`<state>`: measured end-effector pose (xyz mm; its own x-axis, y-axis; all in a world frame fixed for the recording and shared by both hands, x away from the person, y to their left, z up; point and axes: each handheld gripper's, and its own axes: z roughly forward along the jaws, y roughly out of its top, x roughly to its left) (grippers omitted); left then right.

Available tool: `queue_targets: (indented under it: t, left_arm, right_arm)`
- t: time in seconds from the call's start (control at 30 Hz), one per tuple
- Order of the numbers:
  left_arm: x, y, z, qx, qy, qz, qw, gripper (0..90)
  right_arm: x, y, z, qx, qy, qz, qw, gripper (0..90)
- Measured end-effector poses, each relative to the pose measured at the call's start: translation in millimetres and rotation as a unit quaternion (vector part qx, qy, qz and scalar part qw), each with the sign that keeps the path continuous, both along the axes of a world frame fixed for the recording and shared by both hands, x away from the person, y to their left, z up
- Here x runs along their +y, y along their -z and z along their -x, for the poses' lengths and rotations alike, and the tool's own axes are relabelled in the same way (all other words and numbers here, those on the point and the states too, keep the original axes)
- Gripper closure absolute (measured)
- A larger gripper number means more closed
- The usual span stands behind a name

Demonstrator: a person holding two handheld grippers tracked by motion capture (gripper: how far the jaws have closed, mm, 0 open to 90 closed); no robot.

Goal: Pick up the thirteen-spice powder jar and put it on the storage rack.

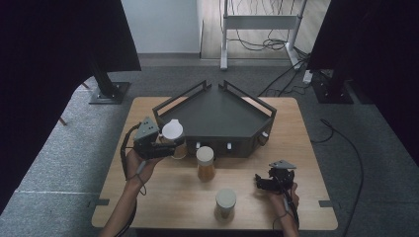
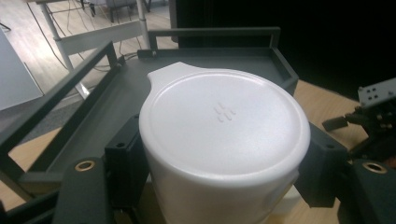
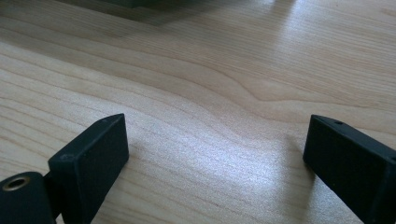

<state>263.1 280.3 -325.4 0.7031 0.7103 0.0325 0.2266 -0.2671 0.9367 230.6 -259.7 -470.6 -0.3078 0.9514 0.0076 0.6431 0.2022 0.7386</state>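
My left gripper (image 1: 170, 148) is shut on a jar with a white tabbed lid (image 1: 173, 130) and amber contents. It holds the jar off the table, beside the front left wall of a dark grey angular tray (image 1: 217, 116). In the left gripper view the lid (image 2: 224, 126) sits between my two black jaws, with the tray (image 2: 116, 93) just behind it. My right gripper (image 1: 260, 182) hovers low over the table's front right. Its jaws (image 3: 215, 154) stand open with only bare wood between them.
Two more lidded jars stand on the wooden table (image 1: 163, 197): one (image 1: 205, 162) just in front of the tray, another (image 1: 226, 202) near the front edge. The tray has raised rails on its sides. Cables and stand legs lie on the floor beyond.
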Motion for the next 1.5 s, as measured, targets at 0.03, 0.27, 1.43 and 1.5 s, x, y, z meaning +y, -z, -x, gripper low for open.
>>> queue_targets:
  t: [0.03,0.27,1.43,1.5]
  left_arm:
    - [-1.1,-1.5,-1.7,-0.002,-0.002,0.0,1.0,30.7]
    - [-7.9,-10.3,-15.9,-0.002,-0.014,0.003,0.9999,30.7]
    - [-33.5,-19.8,-66.1,0.0,-0.086,0.007,0.9963,30.7]
    - [-35.1,-17.8,-68.8,0.002,-0.091,0.006,0.9958,30.7]
  right_arm:
    - [0.0,0.0,0.0,0.0,0.0,0.0,1.0,6.1]
    - [0.0,-0.1,-0.1,0.0,0.0,0.0,1.0,6.1]
    - [-0.1,-0.1,-0.2,0.0,-0.001,0.0,1.0,6.0]
    - [-0.1,-0.1,-0.2,0.001,-0.001,0.0,1.0,6.0]
